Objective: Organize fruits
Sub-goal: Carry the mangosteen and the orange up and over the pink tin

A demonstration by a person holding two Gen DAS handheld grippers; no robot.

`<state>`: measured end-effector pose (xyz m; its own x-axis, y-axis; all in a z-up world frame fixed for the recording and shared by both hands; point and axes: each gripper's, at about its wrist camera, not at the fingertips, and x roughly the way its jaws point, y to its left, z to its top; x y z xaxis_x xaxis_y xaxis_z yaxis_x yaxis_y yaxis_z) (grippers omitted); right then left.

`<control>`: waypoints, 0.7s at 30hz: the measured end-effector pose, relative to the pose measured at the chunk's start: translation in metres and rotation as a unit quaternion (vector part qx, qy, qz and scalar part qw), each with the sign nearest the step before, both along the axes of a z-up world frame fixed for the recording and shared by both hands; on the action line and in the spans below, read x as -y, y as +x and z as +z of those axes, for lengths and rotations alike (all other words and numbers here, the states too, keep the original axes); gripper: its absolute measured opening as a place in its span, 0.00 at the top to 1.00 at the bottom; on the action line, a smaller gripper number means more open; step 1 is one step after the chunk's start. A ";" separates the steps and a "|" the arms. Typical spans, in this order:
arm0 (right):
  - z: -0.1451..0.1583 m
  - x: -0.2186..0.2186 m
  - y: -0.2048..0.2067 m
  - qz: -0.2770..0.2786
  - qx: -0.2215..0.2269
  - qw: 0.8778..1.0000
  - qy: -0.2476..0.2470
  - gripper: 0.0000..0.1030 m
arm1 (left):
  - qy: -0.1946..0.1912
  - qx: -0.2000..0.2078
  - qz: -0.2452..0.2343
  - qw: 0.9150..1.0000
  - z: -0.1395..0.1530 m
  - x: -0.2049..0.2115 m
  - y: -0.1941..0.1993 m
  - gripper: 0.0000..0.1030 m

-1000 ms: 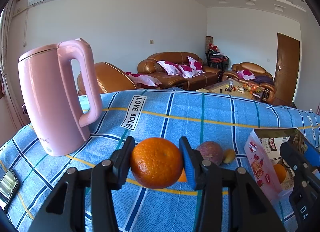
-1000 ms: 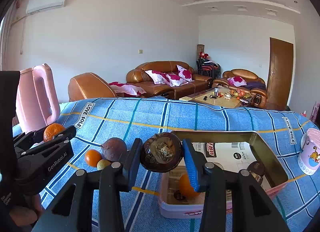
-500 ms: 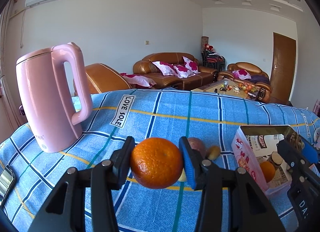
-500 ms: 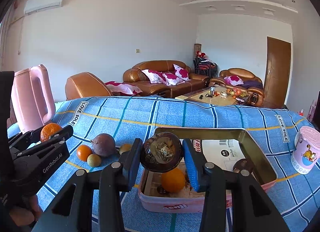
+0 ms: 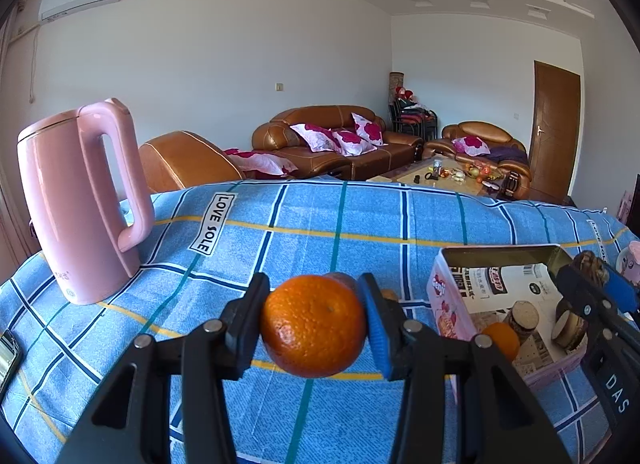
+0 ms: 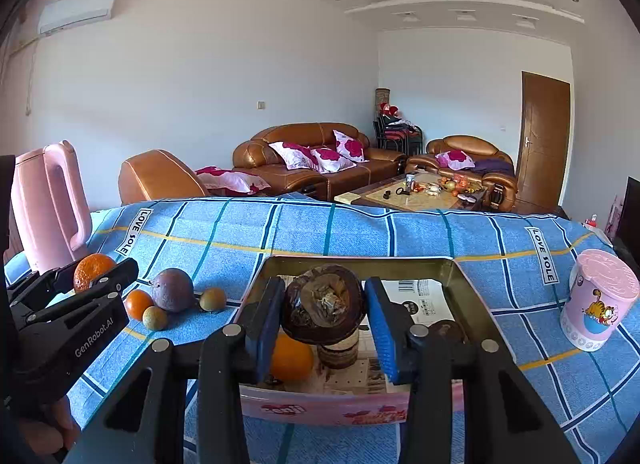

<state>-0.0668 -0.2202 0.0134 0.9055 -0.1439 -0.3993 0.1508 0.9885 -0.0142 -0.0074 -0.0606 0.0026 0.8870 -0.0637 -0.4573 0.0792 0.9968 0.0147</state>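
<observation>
Your left gripper (image 5: 314, 324) is clamped on an orange (image 5: 314, 326), both pads pressed to its sides, held above the blue checked cloth (image 5: 320, 223) and not yet over the pink box (image 5: 448, 304), which sits at about three o'clock from it. Your right gripper (image 6: 324, 320) is clenched on a dark brown, dried-out fruit (image 6: 323, 310) and hangs over the near edge of the box. The orange is round and smooth, so a loosened squeeze before you reach the box would likely let it drop and roll across the cloth, perhaps off the table. The two grippers are close together near the box; if you bring both in at once they could knock together, or the left one could catch the box's near wall and shove it. The brown fruit looks brittle, so a harder squeeze may crack it. Counting outward: two held fruits, one in each gripper; inside the box I can make out one orange (image 6: 291, 358) and two or three dark round pieces, partly hidden. On the cloth at about nine o'clock from the box lie four loose fruits: one purple fruit (image 6: 173, 290), one small orange (image 6: 138, 304) and two small greenish ones. There is also one pink kettle (image 5: 76, 199) at ten o'clock and one pink cup (image 6: 598, 300) at three o'clock.
</observation>
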 end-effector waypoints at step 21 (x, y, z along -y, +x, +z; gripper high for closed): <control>0.007 0.070 -0.002 -0.052 0.007 0.999 0.012 0.58 | 0.004 0.019 -0.046 0.999 0.006 0.063 -0.004 0.54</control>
<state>-0.0686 -0.2898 0.0201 0.8913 -0.2288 -0.3915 0.2536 0.9672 0.0122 -0.0110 -0.1237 0.0090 0.8946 -0.1414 -0.4240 0.1690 0.9852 0.0280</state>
